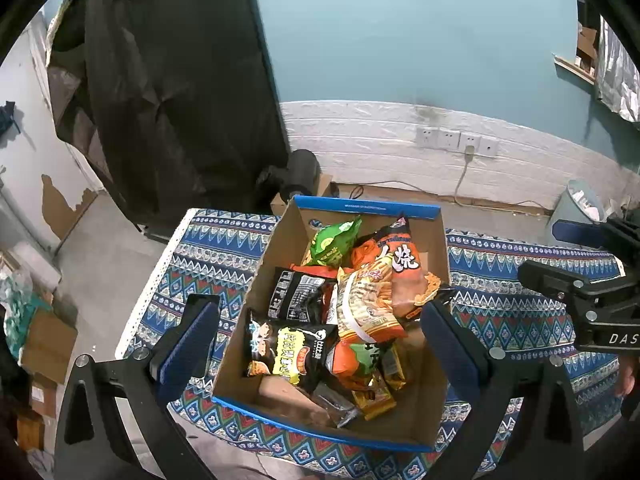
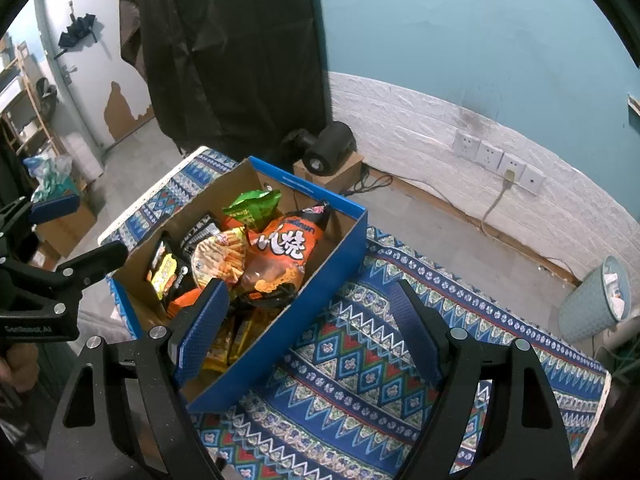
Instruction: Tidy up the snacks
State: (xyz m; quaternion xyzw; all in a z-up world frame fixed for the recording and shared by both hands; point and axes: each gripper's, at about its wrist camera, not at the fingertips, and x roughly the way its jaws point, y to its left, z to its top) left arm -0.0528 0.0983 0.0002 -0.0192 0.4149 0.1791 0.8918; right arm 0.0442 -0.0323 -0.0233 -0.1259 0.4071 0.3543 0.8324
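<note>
A blue cardboard box stands on the patterned cloth, heaped with several snack packets: a green bag, an orange bag, a black and yellow bag. My left gripper hangs open above the box, one finger on each side, nothing between its pads. My right gripper is open over the box's right wall, its left finger above the snacks and its right finger above the cloth. Each gripper shows at the edge of the other's view.
The table wears a blue patterned cloth. A pale wastebasket stands on the floor at the right. A black device on a small carton sits behind the table. Wall sockets with a cable are at the back.
</note>
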